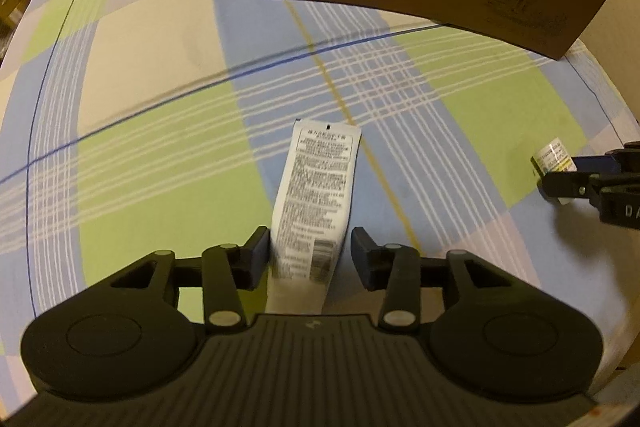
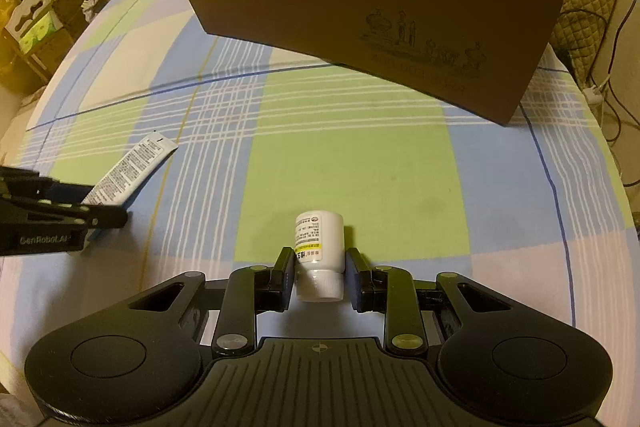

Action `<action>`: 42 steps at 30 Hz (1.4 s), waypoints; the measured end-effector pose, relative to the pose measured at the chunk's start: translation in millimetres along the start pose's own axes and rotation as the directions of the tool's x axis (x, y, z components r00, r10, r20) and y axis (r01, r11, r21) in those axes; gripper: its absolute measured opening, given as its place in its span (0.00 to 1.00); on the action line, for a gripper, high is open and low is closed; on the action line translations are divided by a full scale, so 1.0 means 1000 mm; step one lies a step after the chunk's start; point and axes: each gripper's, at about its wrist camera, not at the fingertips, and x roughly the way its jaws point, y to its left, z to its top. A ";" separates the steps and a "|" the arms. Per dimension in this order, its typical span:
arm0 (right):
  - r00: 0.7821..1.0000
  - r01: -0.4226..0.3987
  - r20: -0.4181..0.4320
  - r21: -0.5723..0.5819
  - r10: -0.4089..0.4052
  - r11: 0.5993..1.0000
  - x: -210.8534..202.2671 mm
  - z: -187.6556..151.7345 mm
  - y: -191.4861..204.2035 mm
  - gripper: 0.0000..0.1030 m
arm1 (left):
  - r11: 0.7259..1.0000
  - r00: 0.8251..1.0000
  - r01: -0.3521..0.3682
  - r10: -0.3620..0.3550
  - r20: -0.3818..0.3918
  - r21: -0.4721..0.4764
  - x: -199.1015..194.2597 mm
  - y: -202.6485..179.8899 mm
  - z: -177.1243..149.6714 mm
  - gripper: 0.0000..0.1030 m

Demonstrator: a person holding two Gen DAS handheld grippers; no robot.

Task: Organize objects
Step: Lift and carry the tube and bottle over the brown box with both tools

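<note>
Objects to be organized number 2: a white squeeze tube printed with black text (image 1: pixel 312 203), lying flat on the green, blue and cream checked tablecloth (image 1: pixel 152 167), and a small white plastic bottle with a yellow-striped label (image 2: pixel 320 255), lying on its side on the same cloth. Well beyond both stands a brown cardboard box with white inner walls (image 2: pixel 360 19), probably where they belong.

Risks, as I judge them: the round bottle could roll or squirt out if the pads close off-centre, and the soft tube may buckle or slide if pinched near its cap end only.

Left gripper (image 1: pixel 308 259) is spread wide around the tube's near end; its left pad looks close to or touching the tube, its right pad apart, so nothing is clamped. Right gripper (image 2: pixel 318 277) brackets the bottle closely, pads at or just off its sides; whether it is actually gripping I cannot tell.
</note>
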 end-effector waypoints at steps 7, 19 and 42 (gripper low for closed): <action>1.000 0.020 0.007 0.005 -0.020 1.000 0.000 0.001 0.003 0.24 | 1.000 1.000 0.001 -0.001 -0.004 0.017 0.002 -0.005 0.006 0.34; 1.000 0.016 0.007 -0.029 -0.016 0.999 0.001 0.000 0.008 0.24 | 0.999 1.000 0.003 -0.003 -0.002 -0.032 -0.002 0.003 -0.001 0.34; 0.999 -0.016 0.050 -0.033 0.018 0.999 -0.012 0.008 0.019 0.23 | 0.999 0.996 0.022 -0.018 0.084 -0.049 -0.031 0.013 0.005 0.34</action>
